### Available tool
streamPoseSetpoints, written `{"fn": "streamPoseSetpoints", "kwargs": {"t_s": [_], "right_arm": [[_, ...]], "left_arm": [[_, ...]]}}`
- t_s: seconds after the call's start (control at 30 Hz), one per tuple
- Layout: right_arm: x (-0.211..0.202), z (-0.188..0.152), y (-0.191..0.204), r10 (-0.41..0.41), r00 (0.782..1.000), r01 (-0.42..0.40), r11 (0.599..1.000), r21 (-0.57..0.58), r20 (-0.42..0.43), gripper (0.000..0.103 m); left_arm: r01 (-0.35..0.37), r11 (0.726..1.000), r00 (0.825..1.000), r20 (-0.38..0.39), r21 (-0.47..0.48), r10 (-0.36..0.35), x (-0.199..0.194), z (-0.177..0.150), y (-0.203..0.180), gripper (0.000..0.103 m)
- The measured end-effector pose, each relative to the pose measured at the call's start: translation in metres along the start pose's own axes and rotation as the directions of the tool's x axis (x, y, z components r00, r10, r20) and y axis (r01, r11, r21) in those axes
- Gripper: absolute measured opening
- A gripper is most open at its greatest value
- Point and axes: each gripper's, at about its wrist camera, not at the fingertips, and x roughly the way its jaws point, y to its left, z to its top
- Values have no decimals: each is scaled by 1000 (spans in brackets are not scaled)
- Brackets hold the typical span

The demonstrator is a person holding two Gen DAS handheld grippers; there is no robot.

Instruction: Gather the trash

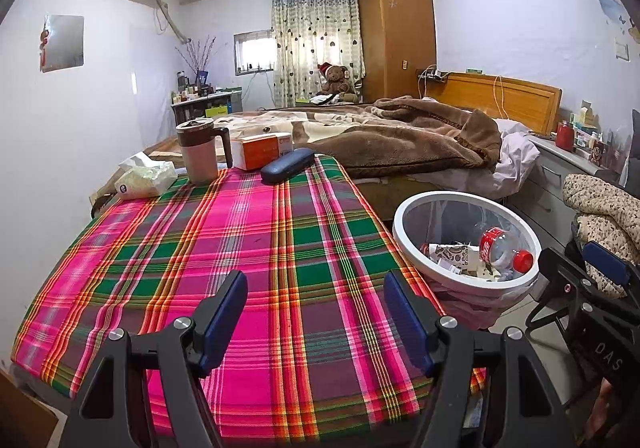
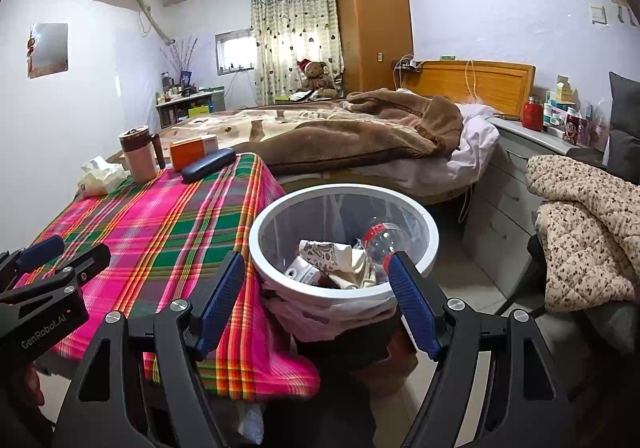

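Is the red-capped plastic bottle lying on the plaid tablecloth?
No, the plastic bottle lies inside the white trash bin, on top of crumpled paper, beside the plaid tablecloth.

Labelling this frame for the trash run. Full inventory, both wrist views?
tablecloth: 1, pink-green plaid, on table
mug: 1, brown-beige, table's far end
tissue pack: 1, pale green, beside mug
box: 1, orange-white, far end
glasses case: 1, dark blue, far end
trash bin: 1, white rim, beside table
cola bottle: 1, clear, red cap, in bin
paper cup: 1, brown-patterned, in bin
left gripper: open, empty
right gripper: open, empty
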Motion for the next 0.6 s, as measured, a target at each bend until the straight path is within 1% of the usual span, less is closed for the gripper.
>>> {"fn": "streamPoseSetpoints", "kwargs": {"t_s": [0.6], "right_arm": [[-2, -1, 1, -4, 1000, 4, 1000, -4, 3, 76]], "left_arm": [[-2, 1000, 1000, 1, -5, 2, -3, -2, 3, 70]]}}
